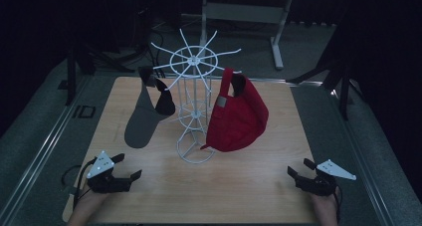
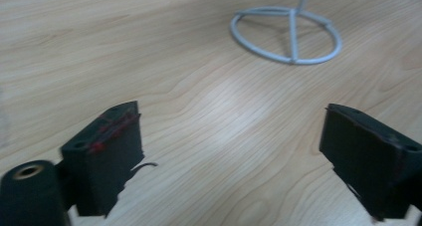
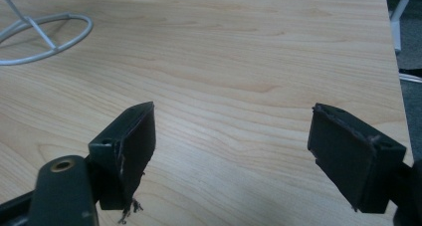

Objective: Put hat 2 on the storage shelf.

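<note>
Two caps hang on the one white wire rack (image 1: 193,106) — a red fabric cap (image 1: 238,115) on its right side and a grey peaked cap (image 1: 145,117) on its left, brim pointing down. The left gripper (image 1: 123,167) sits below-left of the rack, nearer the grey cap; the right gripper (image 1: 298,168) sits below-right, nearer the red. Both rest low on the wooden table (image 1: 239,181) — jaws spread wide, nothing between them.

Left tool (image 1: 124,167) and right tool (image 1: 297,167) rest low, both jaws spread wide.

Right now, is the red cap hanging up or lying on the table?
Hanging: the red cap hangs on the white rack.
</note>
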Action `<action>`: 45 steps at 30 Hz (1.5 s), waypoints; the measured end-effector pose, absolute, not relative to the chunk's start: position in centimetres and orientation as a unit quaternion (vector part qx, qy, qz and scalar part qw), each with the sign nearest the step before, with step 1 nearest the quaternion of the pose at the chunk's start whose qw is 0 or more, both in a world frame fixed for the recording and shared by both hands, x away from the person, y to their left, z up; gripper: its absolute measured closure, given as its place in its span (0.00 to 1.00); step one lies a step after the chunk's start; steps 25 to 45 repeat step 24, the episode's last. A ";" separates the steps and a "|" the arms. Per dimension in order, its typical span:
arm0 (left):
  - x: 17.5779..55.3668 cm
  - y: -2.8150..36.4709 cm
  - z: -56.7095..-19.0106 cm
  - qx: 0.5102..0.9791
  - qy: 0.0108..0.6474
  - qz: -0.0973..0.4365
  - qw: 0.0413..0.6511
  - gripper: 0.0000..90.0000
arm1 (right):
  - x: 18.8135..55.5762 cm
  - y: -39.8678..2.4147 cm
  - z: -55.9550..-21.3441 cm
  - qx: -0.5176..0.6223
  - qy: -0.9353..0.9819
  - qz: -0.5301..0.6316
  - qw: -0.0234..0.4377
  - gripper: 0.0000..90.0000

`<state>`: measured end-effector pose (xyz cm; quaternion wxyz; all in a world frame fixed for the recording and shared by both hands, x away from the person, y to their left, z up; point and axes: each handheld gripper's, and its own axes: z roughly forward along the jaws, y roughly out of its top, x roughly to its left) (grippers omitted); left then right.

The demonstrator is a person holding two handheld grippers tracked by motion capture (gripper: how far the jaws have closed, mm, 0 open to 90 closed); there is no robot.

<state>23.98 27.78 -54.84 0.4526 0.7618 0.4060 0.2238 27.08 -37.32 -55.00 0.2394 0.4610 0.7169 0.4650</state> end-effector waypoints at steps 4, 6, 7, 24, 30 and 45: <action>23.6 28.3 -55.3 0.753 0.428 0.243 0.438 0.10 | 27.1 -37.3 -55.2 0.468 0.719 0.454 0.243 0.21; 23.4 28.7 -55.4 0.747 0.440 0.250 0.431 0.10 | 27.1 -37.3 -55.1 0.471 0.717 0.451 0.248 0.21; 23.3 28.9 -55.4 0.745 0.442 0.254 0.431 0.10 | 27.1 -37.4 -55.2 0.472 0.716 0.448 0.251 0.21; 22.4 30.4 -56.0 0.717 0.492 0.280 0.407 0.10 | 27.3 -37.7 -55.2 0.486 0.707 0.445 0.255 0.21; 22.4 30.4 -56.0 0.717 0.492 0.280 0.407 0.10 | 27.3 -37.7 -55.2 0.486 0.707 0.445 0.255 0.21; 22.4 30.4 -56.0 0.717 0.492 0.280 0.407 0.10 | 27.3 -37.7 -55.2 0.486 0.707 0.445 0.255 0.21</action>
